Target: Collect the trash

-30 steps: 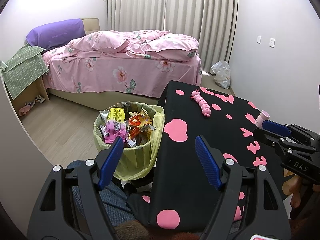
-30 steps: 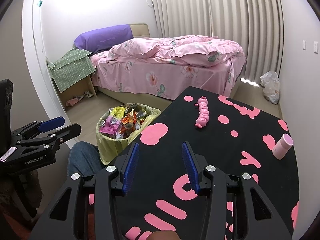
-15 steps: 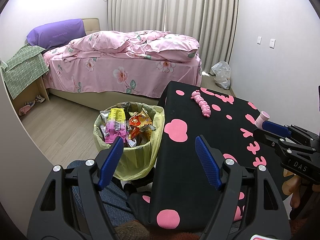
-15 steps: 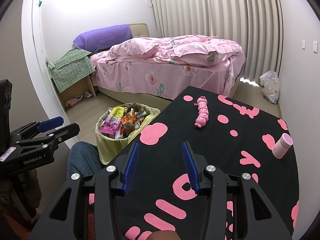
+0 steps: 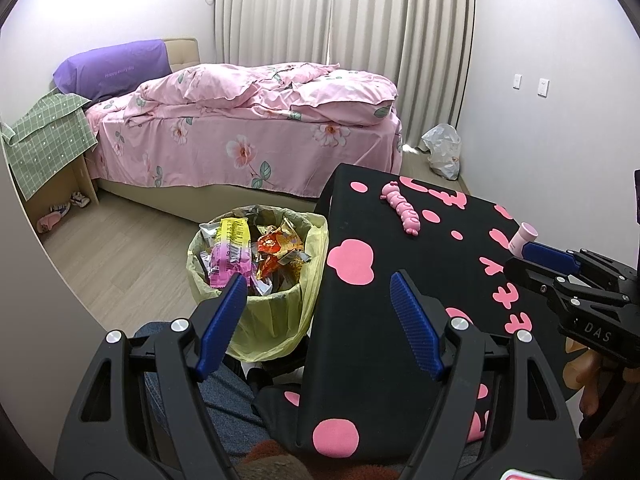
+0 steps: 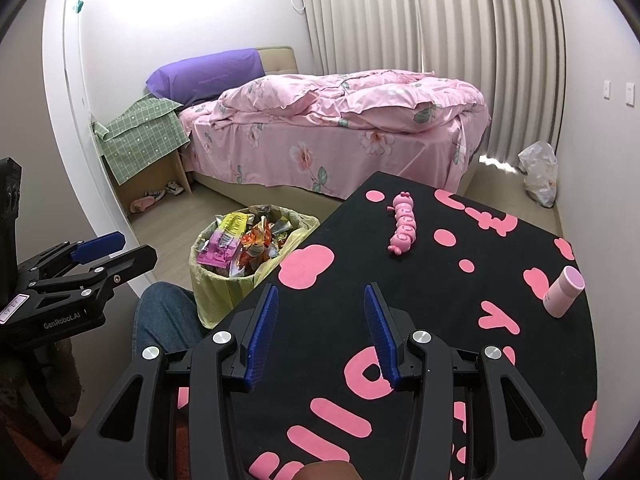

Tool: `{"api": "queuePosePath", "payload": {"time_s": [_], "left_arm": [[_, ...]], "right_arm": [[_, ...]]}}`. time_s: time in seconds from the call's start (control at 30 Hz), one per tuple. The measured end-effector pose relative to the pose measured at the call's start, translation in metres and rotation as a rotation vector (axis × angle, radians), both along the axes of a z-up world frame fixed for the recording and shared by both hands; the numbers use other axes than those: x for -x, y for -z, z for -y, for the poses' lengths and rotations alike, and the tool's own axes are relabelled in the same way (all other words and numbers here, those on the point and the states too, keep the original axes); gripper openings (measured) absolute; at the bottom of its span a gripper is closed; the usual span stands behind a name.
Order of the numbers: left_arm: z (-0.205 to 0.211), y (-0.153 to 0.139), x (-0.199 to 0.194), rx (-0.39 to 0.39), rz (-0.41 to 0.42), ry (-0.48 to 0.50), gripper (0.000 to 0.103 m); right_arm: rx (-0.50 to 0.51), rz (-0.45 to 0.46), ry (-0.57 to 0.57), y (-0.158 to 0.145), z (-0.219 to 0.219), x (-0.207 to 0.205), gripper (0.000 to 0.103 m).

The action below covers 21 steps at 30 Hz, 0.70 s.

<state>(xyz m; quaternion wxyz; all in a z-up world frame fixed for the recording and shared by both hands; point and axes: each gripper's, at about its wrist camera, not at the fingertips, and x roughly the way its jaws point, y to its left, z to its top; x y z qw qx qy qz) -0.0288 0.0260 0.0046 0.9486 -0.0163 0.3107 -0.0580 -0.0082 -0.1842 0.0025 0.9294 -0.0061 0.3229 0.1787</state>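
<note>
From your left wrist camera, nothing has shifted since a second ago: your left gripper [image 5: 318, 294] hangs with its blue pads spread wide and empty, one pad over the trash bin [image 5: 280, 328], the other over the black table [image 5: 440, 248]. The bin stands on the floor just beside the table's left edge, heaped with wrappers [image 5: 236, 252]. Your right gripper [image 5: 532, 264] reaches in from the right edge, near the pink bottle [image 5: 526, 236].

From your right wrist camera, the scene likewise matches the earlier frame. Your right gripper [image 6: 320, 300] is spread apart over the table [image 6: 460, 292], pinching nothing. Only here does the bottle [image 6: 562, 291] show whole, upright, well apart from the pink caterpillar toy [image 6: 402, 226]. Your left gripper [image 6: 116, 248] sits at the left, beside your knee [image 6: 164, 316].
</note>
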Motion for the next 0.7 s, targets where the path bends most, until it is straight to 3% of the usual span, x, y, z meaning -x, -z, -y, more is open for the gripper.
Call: {"api": "queuePosePath", "payload": {"time_s": [0.47,0.6,0.7], "left_arm": [[0.002,-0.004,-0.001,-0.028,0.015,-0.022,0.070],[0.006,0.009,-0.022,0.065,-0.047,-0.035,0.070],[0.026,0.035,-0.059,0.132,-0.108,-0.022,0.081]], "right_arm": [[0.006,-0.011,0.007,0.006,0.006,0.001,0.043],[0.046,-0.023,0.042,0.020,0.025,-0.004,0.043],[0.095,-0.034,0.111,0.042,0.055,-0.022,0.051]]}}
